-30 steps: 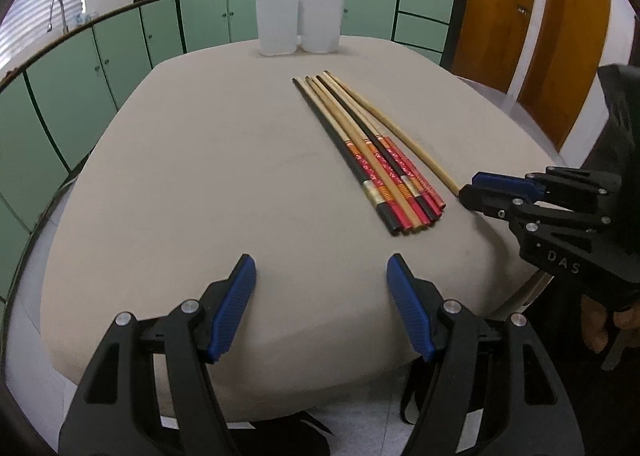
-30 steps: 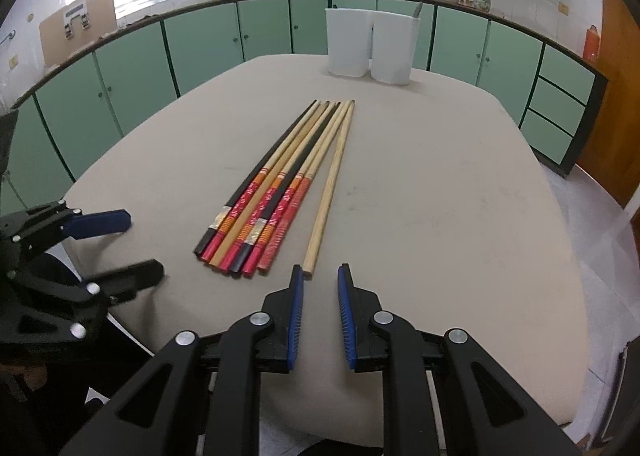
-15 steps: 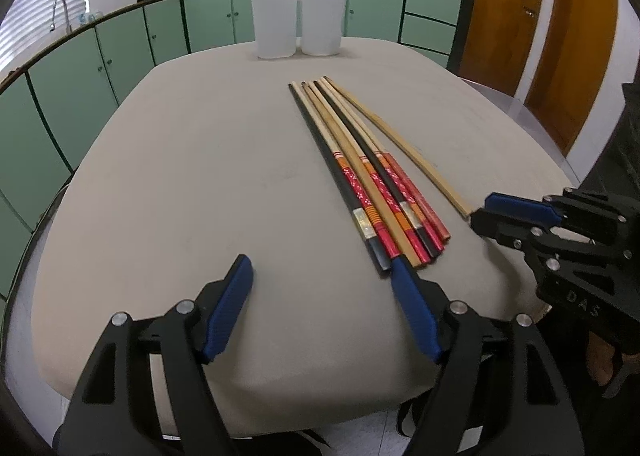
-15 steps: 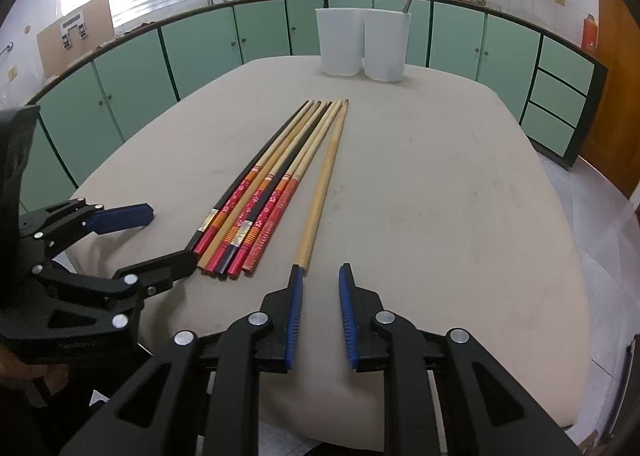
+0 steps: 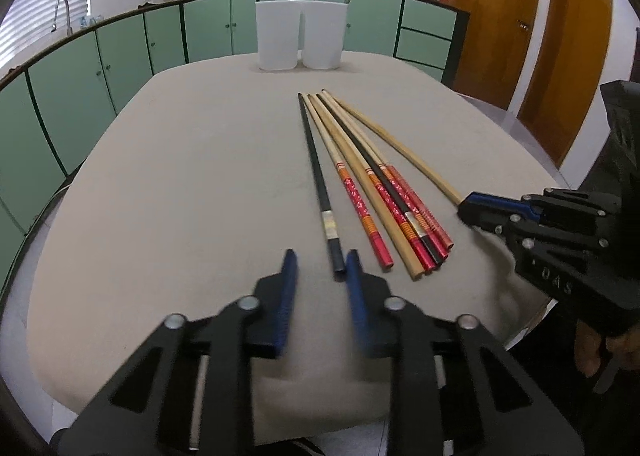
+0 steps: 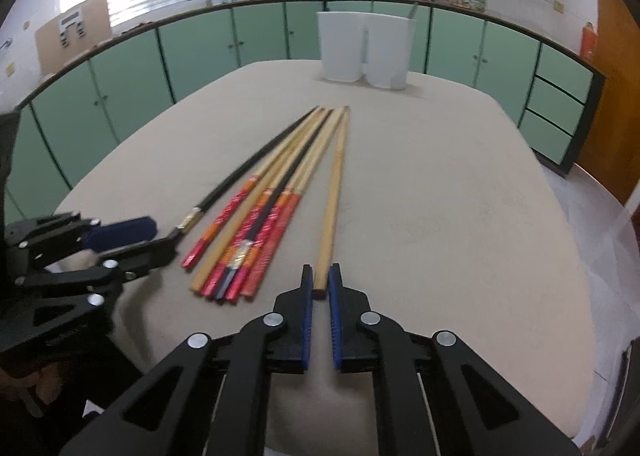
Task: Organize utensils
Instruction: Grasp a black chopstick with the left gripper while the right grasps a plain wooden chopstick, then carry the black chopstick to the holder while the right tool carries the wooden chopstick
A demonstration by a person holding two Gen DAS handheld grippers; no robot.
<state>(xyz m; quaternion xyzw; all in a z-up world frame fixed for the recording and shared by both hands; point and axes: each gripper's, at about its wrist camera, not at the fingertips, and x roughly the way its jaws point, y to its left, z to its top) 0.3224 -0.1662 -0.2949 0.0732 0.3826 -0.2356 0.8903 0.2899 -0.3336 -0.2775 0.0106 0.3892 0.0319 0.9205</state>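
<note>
The right gripper point(image 6: 321, 283) is clenched on the near end of the plain tan wooden chopstick point(image 6: 333, 204). The left gripper point(image 5: 320, 270), its jaws closing, straddles the black chopstick's point(image 5: 316, 176) near end. Both lie on the beige table point(image 5: 180, 184); two white plastic holders point(image 5: 300, 34) stand beyond.

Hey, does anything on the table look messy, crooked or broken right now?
Nothing is broken or spilled. The chopsticks lie loose on the table, not in the two white holders. The black one and the plain wooden one sit slightly splayed from the bundle, each with its near end between gripper fingers.
</note>
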